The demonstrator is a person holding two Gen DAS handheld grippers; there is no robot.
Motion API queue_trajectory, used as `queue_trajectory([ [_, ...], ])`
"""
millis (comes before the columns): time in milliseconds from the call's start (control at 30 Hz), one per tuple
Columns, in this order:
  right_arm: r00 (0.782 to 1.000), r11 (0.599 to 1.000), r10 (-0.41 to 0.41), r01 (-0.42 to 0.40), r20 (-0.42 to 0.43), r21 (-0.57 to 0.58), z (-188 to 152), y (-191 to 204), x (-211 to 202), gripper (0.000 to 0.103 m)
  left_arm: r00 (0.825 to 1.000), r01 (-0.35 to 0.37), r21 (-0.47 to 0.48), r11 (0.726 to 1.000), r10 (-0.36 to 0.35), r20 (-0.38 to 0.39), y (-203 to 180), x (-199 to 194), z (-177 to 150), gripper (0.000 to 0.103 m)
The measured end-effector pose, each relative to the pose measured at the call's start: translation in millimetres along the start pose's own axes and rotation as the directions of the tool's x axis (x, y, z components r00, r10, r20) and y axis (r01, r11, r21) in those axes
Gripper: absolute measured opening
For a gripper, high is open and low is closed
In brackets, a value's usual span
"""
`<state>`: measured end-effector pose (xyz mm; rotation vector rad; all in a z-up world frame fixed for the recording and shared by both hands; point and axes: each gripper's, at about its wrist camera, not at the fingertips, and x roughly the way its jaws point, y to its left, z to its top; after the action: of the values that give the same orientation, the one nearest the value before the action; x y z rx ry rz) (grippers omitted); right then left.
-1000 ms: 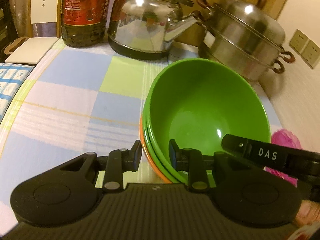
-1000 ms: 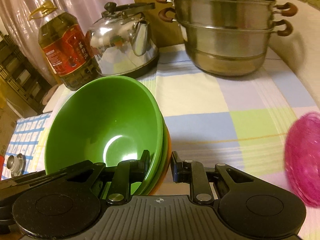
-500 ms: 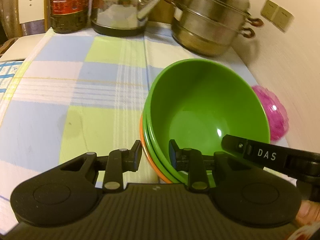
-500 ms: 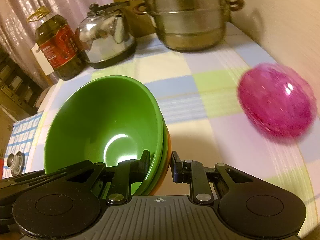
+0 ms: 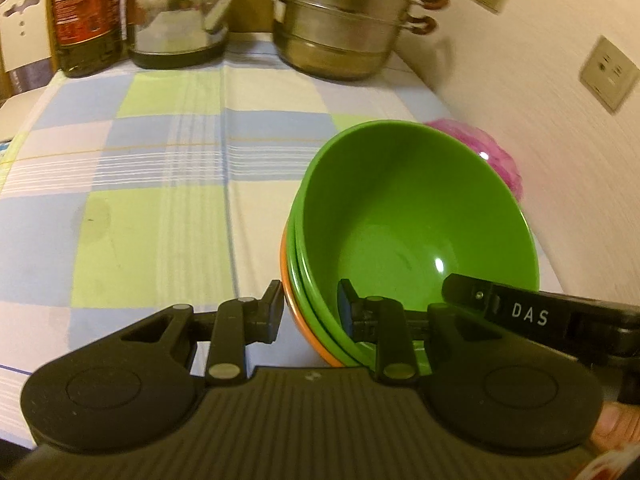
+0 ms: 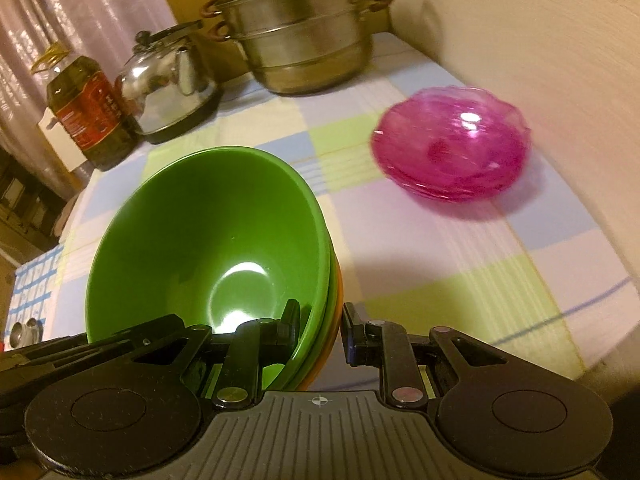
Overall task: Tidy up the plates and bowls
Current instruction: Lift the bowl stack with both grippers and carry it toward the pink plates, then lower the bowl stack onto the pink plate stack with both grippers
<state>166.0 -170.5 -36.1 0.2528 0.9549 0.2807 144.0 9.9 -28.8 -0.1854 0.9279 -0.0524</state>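
The left gripper [image 5: 310, 308] is closed down on the near rim of a nested stack of bowls [image 5: 416, 216], one finger outside the wall and the other inside the top green bowl. The right gripper [image 6: 320, 326] clamps the same stack [image 6: 212, 240] from the opposite side, again with one finger in the bowl and one outside. Both pairs of fingers stand only as far apart as the stacked rims allow.

The stack shows green bowls on top and an orange bowl [image 5: 290, 300] at the bottom, its edge visible below the green rims. The stack is tilted toward the cameras; whether it rests on the table cannot be told.

A stack of translucent pink plates [image 6: 452, 152] lies on the checked tablecloth [image 5: 160, 184], to the right of the bowls and apart from them, near the wall. The plates appear blurred.

At the far end of the table stand a steel tiered steamer pot [image 5: 344, 20], a steel kettle [image 5: 180, 28] just beside it, and a bottle of cooking oil [image 5: 86, 20] at the left. Wall sockets [image 5: 608, 74] are fixed to the wall on the right.
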Motion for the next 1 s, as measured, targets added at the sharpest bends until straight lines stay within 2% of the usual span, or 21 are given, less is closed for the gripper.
queue_trajectory([
  [467, 0.997, 0.994, -0.072, 0.07, 0.017, 0.087, -20.0, -63.2, -37.8, 0.021, 0.997, 0.076, 0.102, 0.992, -0.074, -0.024, -67.3, 4.9, -10.1, 0.024],
  [733, 0.994, 0.988, -0.102, 0.098, 0.027, 0.123, -20.3, -88.4, -50.8, 0.021, 0.995, 0.1, 0.14, 0.985, -0.096, -0.04, -93.8, 11.1, -12.8, 0.024],
  [1000, 0.992, 0.984, -0.12, 0.114, 0.04, 0.137, -10.3, -101.3, -59.7, 0.021, 0.992, 0.121, 0.158, 0.98, -0.116, -0.04, -110.4, 13.4, -0.7, 0.024],
])
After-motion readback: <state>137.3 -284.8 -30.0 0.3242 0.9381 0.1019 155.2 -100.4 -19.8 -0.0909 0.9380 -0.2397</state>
